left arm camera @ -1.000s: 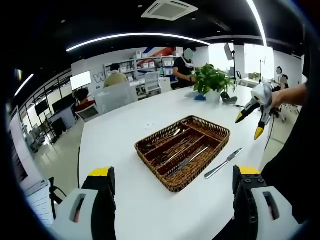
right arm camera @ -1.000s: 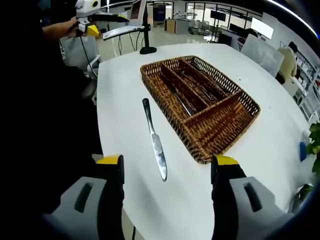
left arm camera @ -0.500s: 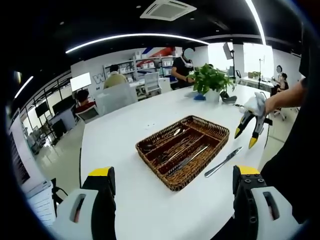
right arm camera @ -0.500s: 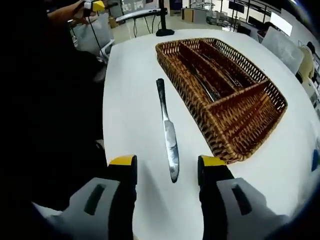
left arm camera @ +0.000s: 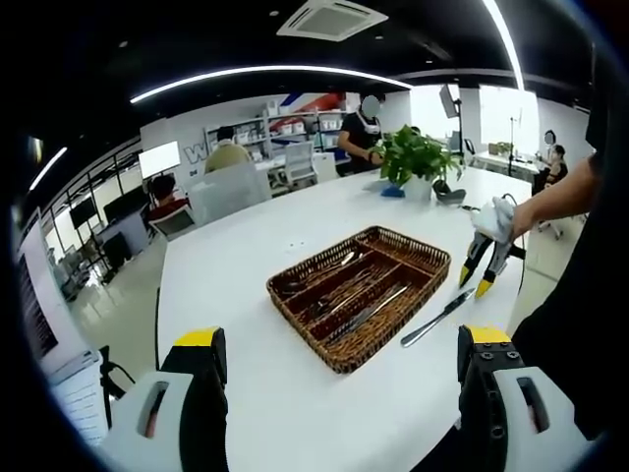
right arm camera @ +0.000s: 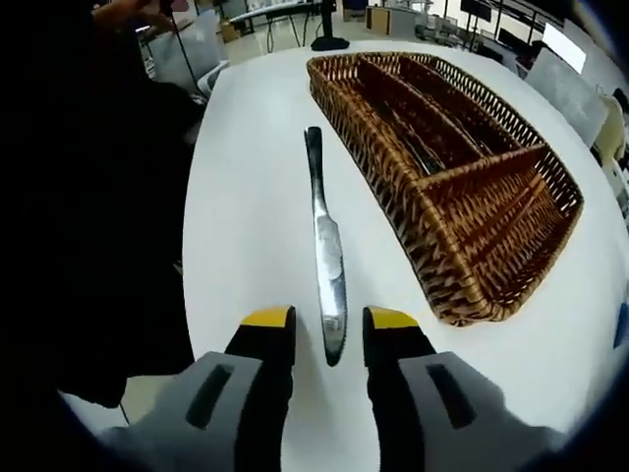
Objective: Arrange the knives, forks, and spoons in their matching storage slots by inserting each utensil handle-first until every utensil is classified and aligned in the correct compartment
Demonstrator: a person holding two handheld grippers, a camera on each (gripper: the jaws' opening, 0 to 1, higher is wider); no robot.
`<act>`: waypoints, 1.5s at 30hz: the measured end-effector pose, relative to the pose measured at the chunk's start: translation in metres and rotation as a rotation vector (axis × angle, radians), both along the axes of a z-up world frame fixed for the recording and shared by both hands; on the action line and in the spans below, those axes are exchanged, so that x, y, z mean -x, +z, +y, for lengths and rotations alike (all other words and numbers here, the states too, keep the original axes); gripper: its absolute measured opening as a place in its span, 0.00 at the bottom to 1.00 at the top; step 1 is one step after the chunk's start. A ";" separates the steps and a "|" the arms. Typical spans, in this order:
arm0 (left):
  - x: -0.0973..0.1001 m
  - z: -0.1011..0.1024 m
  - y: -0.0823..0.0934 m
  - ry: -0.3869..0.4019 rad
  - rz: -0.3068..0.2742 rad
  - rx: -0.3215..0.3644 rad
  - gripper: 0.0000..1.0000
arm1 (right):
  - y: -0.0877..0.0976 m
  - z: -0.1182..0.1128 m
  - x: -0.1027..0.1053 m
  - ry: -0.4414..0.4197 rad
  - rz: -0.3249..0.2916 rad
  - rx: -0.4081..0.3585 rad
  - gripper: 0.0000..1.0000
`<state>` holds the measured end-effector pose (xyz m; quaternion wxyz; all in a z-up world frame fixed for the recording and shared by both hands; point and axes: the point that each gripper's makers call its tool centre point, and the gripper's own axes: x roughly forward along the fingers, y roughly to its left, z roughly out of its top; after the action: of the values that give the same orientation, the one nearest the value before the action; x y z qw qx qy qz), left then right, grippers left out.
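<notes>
The white table runs ahead of both claws. On it sits the wicker tray, ahead and to the right of the right claw, its long slots already holding cutlery. One knife lies on the table just beside the tray's near wall, blade tip between the right claw's parted jaws, handle pointing away. To grip well, I would close squarely across the blade, keep it level, then turn it so the handle leads. The left claw hangs wide apart and empty, well short of the tray.
</notes>
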<state>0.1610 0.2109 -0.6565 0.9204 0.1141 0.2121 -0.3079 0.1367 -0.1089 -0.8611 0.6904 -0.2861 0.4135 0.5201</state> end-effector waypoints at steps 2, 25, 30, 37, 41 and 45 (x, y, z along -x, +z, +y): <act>0.001 -0.001 0.000 0.001 0.001 0.001 1.00 | -0.001 0.000 0.000 0.004 0.000 0.004 0.25; -0.001 -0.005 -0.005 0.001 -0.004 0.018 1.00 | -0.008 0.002 -0.006 0.064 -0.018 0.060 0.09; 0.001 -0.007 -0.009 -0.019 0.006 -0.005 0.99 | -0.006 0.002 -0.005 0.068 -0.012 0.082 0.09; 0.007 -0.020 -0.022 -0.074 0.037 -0.044 0.99 | 0.003 0.006 -0.004 0.091 -0.016 0.098 0.08; 0.006 -0.024 -0.025 -0.091 0.042 -0.048 0.97 | 0.008 0.008 -0.003 0.112 -0.023 0.112 0.08; 0.006 -0.037 -0.033 -0.141 0.056 -0.073 0.93 | 0.014 0.009 -0.003 0.121 -0.024 0.129 0.08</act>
<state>0.1547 0.1742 -0.6893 0.8855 0.1534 0.2403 -0.3670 0.1397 -0.1000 -0.8470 0.6428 -0.3607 0.4197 0.5297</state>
